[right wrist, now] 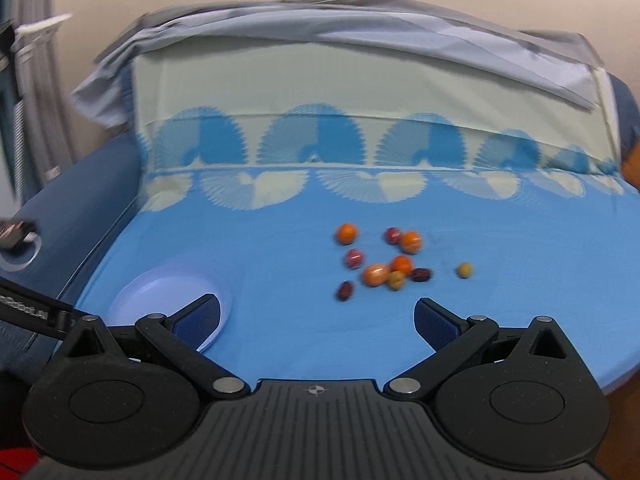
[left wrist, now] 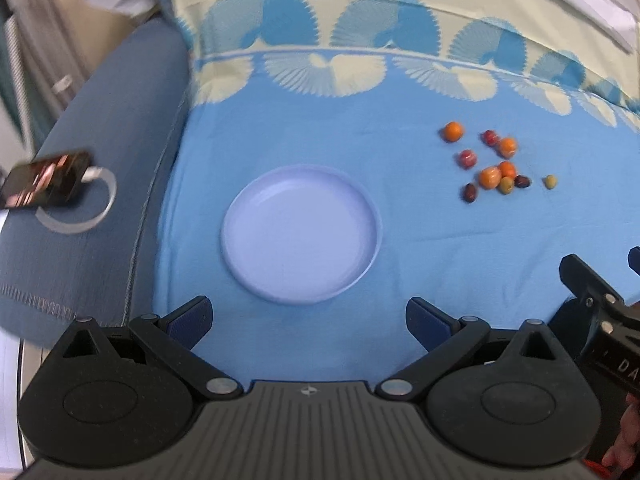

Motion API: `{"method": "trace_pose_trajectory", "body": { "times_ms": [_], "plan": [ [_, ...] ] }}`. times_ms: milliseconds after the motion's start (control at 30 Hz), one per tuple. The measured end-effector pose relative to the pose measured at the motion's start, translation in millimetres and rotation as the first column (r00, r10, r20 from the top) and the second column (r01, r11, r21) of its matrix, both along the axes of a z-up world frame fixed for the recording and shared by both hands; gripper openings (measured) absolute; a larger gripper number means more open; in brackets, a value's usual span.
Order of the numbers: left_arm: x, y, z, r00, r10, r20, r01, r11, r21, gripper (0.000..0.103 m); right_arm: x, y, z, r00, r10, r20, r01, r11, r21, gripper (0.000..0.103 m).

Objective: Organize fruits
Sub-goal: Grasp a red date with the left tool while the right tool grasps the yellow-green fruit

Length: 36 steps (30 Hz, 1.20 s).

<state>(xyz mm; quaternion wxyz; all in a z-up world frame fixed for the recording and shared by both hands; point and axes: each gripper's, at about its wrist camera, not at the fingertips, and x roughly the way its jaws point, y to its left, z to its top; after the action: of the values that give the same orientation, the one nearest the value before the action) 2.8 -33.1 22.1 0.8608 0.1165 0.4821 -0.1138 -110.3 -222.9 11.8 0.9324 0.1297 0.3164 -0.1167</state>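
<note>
Surface: blue cloth (left wrist: pixel 460 240) spread flat, patterned farther back with pale and blue fan shapes, laid over a cushioned seat.
Left gripper (left wrist: pixel 308 322): nearest in the left wrist view, fingers spread wide apart, nothing between them, hovering just short of the plate's near rim.
Right gripper (right wrist: pixel 318 322): nearest in the right wrist view, fingers likewise wide apart and empty, aimed toward the fruit; black body also visible at the right edge of the left wrist view.
Hand (left wrist: pixel 624 444): partly seen at the lower right corner of the left wrist view, behind the right gripper's body.
Plate (left wrist: pixel 300 234): round, pale lavender, empty, flat on the cloth just beyond the left gripper; partly hidden behind the right gripper's left finger in the right wrist view.
Fruit cluster (right wrist: pixel 386 264): small round pieces loose on the cloth, well apart from the plate, on its right and farther back.
Orange pieces: several, one orange fruit (left wrist: pixel 453 131) alone at the far left of the group.
Dark red pieces: one dark fruit (left wrist: pixel 470 192) nearest, others mixed in.
Green pieces: one within the cluster, one green fruit (left wrist: pixel 550 181) apart on the right.
Armrest (left wrist: pixel 100 184): blue, left of the cloth.
Phone (left wrist: pixel 42 184): dark, resting on the armrest, blurred.
Backrest: pale fabric, grey sheet (right wrist: pixel 360 36) draped over the top.
</note>
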Motion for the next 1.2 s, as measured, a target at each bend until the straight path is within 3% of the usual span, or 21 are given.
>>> {"method": "trace_pose_trajectory", "body": {
  "times_ms": [233, 433, 633, 733, 967, 1067, 1167, 1200],
  "plan": [
    [25, -58, -2, 0.997, -0.065, -0.040, 0.064, 0.998, -0.020, 0.103, 1, -58, -16, 0.989, -0.143, -0.022, 0.144, 0.989, 0.022, 0.103],
    [46, -105, -19, 0.993, -0.113, -0.046, 0.111, 0.993, -0.025, 0.103, 13, -102, -52, 0.969, -0.236, -0.071, 0.240, 0.970, 0.044, 0.103],
    [85, -155, -70, 0.982, -0.161, -0.098, 0.161, 0.987, -0.006, 0.103, 57, -133, -107, 0.957, -0.241, -0.160, 0.245, 0.969, 0.006, 0.103],
    [105, -177, -92, 0.979, -0.187, -0.086, 0.186, 0.982, -0.014, 0.103, 84, -148, -136, 0.953, -0.226, -0.202, 0.229, 0.973, -0.012, 0.102],
    [154, -231, -147, 0.945, -0.283, -0.166, 0.281, 0.959, -0.039, 0.103, 138, -201, -191, 0.930, -0.275, -0.244, 0.278, 0.960, -0.020, 0.102],
    [168, -250, -169, 0.934, -0.298, -0.195, 0.300, 0.954, -0.021, 0.094, 163, -215, -211, 0.930, -0.276, -0.244, 0.274, 0.961, -0.045, 0.102],
    [179, -261, -184, 0.925, -0.302, -0.232, 0.302, 0.953, -0.039, 0.077, 181, -226, -230, 0.934, -0.248, -0.258, 0.245, 0.968, -0.044, 0.101],
    [182, -264, -189, 0.921, -0.307, -0.241, 0.306, 0.951, -0.046, 0.061, 185, -228, -235, 0.935, -0.238, -0.263, 0.235, 0.971, -0.042, 0.090]
  ]
}}
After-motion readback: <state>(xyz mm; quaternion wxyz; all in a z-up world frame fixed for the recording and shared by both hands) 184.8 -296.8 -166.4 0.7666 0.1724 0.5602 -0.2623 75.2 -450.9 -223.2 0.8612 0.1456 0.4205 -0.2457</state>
